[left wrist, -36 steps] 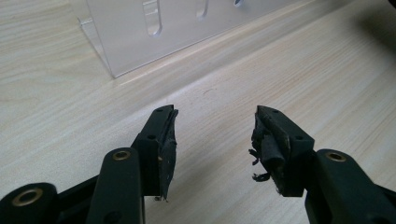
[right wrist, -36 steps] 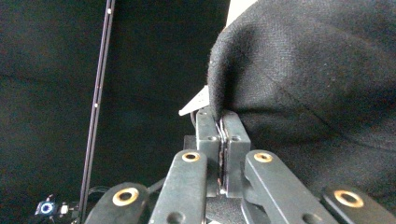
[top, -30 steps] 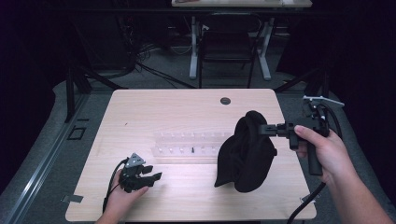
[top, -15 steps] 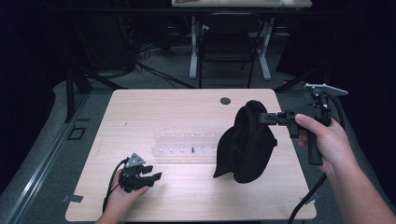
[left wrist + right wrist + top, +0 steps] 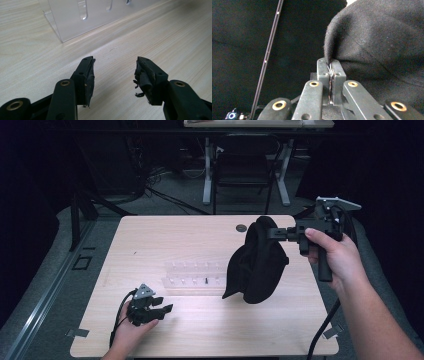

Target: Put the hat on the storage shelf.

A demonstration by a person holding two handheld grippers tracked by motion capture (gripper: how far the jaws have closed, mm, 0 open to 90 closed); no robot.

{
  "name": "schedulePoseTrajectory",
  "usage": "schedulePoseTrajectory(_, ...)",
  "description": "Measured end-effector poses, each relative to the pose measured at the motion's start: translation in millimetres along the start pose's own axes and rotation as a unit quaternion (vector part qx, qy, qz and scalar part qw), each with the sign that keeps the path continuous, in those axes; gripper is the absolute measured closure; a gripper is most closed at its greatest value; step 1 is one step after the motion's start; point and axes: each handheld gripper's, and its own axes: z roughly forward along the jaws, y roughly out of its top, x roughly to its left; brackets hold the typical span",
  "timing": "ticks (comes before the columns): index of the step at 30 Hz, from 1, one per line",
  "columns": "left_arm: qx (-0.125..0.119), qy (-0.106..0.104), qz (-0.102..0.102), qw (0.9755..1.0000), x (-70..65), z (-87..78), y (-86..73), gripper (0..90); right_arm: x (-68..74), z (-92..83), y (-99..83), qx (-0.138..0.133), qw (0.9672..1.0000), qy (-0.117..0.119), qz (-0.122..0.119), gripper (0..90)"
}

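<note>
Black cloth [image 5: 257,262] is pinched at its top edge by the right gripper [image 5: 272,233], hanging lengthwise downward over the table [image 5: 200,230], partly hiding a clear rack [image 5: 192,275]. Left gripper [image 5: 162,309] is parted, empty.

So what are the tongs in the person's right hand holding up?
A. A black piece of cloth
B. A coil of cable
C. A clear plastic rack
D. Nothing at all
A: the right tongs are shut on the top edge of the black cloth, which hangs down from them over the table; the right gripper view shows the fabric pinched between the closed jaws.
</note>
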Motion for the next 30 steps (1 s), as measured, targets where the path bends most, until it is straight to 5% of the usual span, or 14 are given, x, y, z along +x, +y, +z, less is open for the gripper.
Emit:
schedulePoseTrajectory(15,0.008,-0.012,0.002,0.9999,-0.3,0.8,0.0,49.4,8.1,25.5,22.3,0.005,0.9999,-0.001,-0.01,88.8)
schedulePoseTrajectory(30,0.006,-0.019,-0.001,0.9998,-0.3,0.8,0.8,50.7,5.6,49.1,39.9,0.001,0.9994,-0.03,-0.018,88.9)
